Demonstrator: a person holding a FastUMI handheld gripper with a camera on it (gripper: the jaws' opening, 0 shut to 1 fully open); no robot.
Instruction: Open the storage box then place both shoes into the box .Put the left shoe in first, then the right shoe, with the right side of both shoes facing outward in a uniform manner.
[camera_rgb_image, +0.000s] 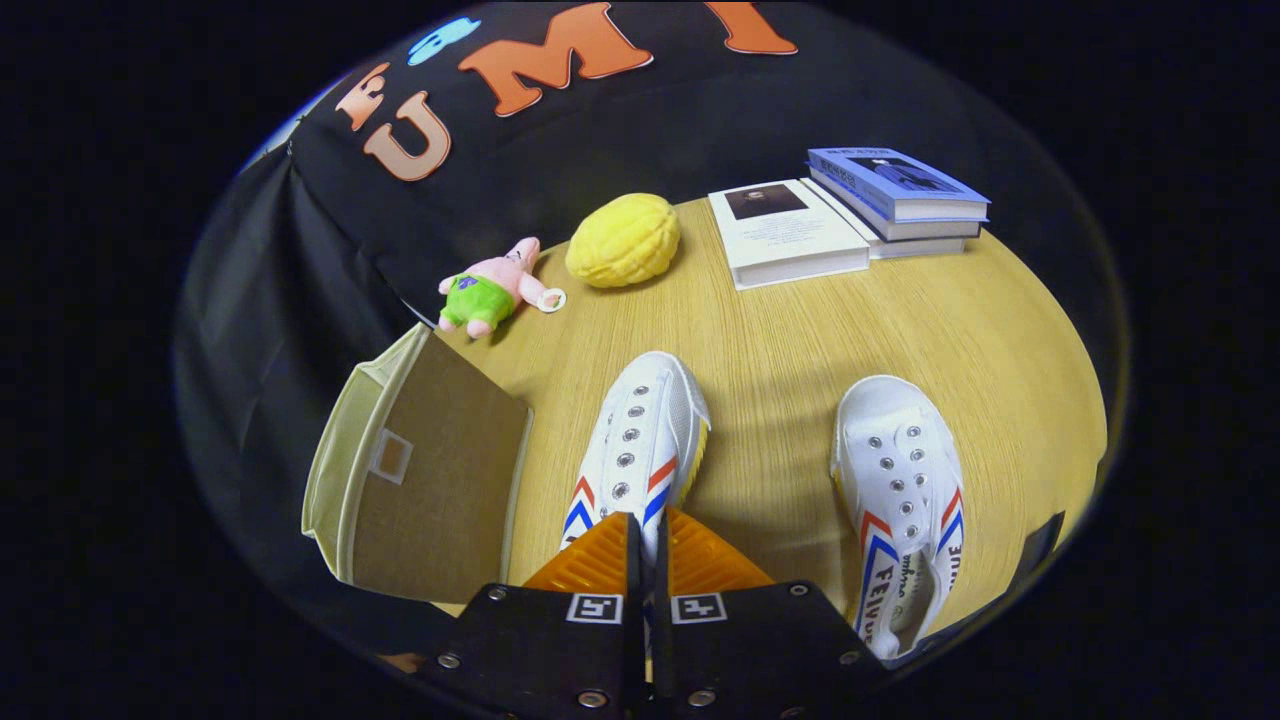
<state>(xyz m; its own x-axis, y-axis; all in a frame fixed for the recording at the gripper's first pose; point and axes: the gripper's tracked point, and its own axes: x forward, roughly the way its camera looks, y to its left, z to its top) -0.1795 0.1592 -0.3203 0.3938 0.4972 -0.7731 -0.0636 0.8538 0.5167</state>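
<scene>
Gripper view: gripper (650, 535) pinches canvas left shoe (640, 440) beside fabric storage box (430, 480).

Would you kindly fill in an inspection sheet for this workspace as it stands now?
Surface: light wooden table, bare between the two shoes.
Job's things: beige storage box left of the fingers, lid closed; one white shoe with its rear part pinched between the fingers, toe pointing away; second white shoe lying to the right, apart from the first.
Clutter: pink plush toy, yellow lemon-shaped object, white book and a stack of blue books, all beyond the shoes.
Gripper: gripper fingers nearly together, pressing on the first shoe.
Cables: nothing seen.
Surroundings: black cloth wall behind and left of the table.
</scene>
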